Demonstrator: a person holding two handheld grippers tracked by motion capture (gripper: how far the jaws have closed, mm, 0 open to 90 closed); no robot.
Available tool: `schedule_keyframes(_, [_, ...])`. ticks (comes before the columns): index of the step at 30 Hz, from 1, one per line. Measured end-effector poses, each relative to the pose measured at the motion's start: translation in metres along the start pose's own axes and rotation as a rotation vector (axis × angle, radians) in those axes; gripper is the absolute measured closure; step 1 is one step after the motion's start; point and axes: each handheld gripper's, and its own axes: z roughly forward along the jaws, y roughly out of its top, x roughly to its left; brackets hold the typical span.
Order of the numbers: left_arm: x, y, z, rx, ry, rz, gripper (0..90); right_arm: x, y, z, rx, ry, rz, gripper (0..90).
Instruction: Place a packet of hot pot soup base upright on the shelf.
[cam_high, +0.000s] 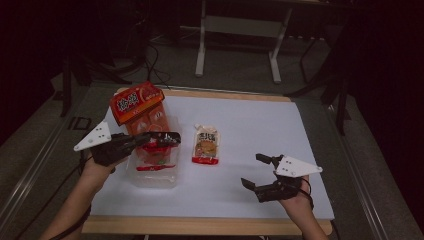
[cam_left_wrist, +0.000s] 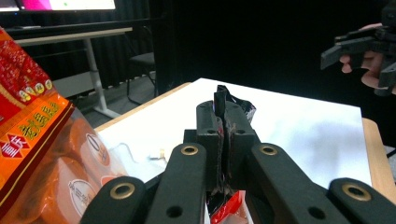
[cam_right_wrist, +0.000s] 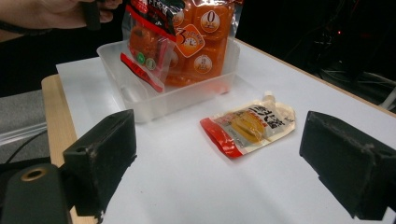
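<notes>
A: How do the jaws stand?

B: The left gripper (cam_high: 170, 138) has its jaws closed tight on the top edge of a small red packet (cam_right_wrist: 144, 51). This packet hangs down into the clear plastic bin (cam_right_wrist: 177, 100). The right gripper (cam_high: 257, 172) has its jaws wide apart, with nothing between them.

A: And around them?

B: A big orange bag (cam_high: 136, 102) stands in the bin, behind the packet. A pouch (cam_high: 206, 145) lies flat on the white table (cam_high: 260, 125), between the bin and the right gripper.
</notes>
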Motion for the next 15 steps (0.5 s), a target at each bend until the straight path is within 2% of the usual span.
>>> schedule_keyframes(3, [0.0005,-0.0002,0.0033,0.002,-0.004,0.002,87.6,-0.0012,-0.0007,-0.0012,-0.005,0.001,0.009,10.8])
schedule_keyframes(5, [0.0001,0.0006,0.0052,0.005,0.008,0.024,87.6,-0.0014,-0.0012,-0.0016,-0.005,0.001,0.013,10.8])
schedule_keyframes(8, [0.0025,0.0015,0.0072,0.007,0.010,0.022,87.6,-0.0022,-0.0021,-0.0022,-0.004,0.000,0.015,10.8])
schedule_keyframes(13, [0.0040,0.0034,0.0060,-0.007,0.041,0.039,87.5,-0.0031,-0.0034,-0.0028,0.001,0.001,0.022,10.8])
schedule_keyframes(15, [0.0061,0.0046,0.0049,-0.018,0.036,0.024,87.6,-0.0036,-0.0036,-0.0026,0.002,-0.003,0.022,10.8])
